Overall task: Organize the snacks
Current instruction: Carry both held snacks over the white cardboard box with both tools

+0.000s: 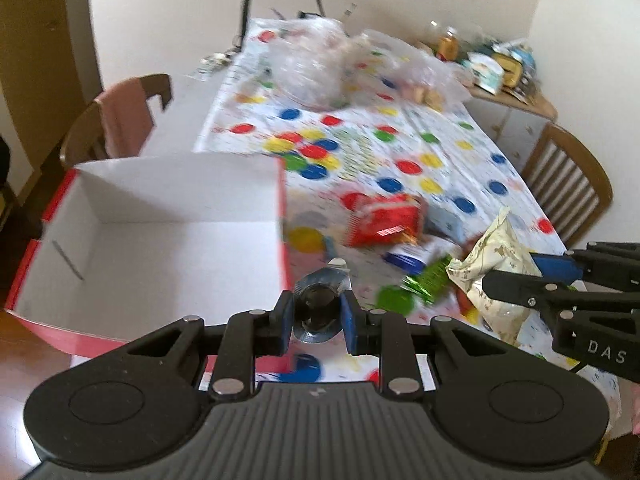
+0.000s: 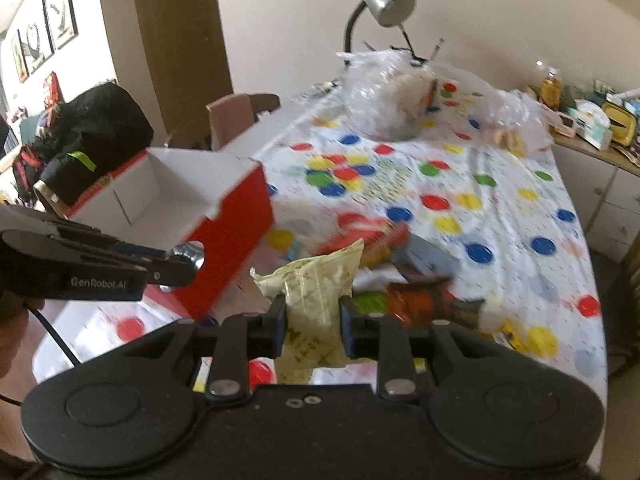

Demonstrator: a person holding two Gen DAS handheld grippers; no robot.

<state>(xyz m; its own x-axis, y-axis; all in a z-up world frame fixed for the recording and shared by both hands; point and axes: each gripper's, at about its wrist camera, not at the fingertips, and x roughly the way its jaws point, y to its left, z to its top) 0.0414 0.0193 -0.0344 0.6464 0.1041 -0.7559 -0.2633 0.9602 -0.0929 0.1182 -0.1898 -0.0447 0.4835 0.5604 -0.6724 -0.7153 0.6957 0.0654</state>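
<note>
Both grippers carrying snacks beside the open box

The left gripper (image 1: 316, 316) is clenching a crinkly silver foil packet (image 1: 320, 292), hanging just right of the red-and-white cardboard box (image 1: 180, 208), the nearer arm to it. The right gripper (image 2: 313, 322) is pinching a soft cream snack bag (image 2: 316, 280), its length running upright; the box is lying to its left. Farther off, a red wrapper (image 1: 380, 220) is resting on the dotted tablecloth (image 1: 420, 140).
</note>
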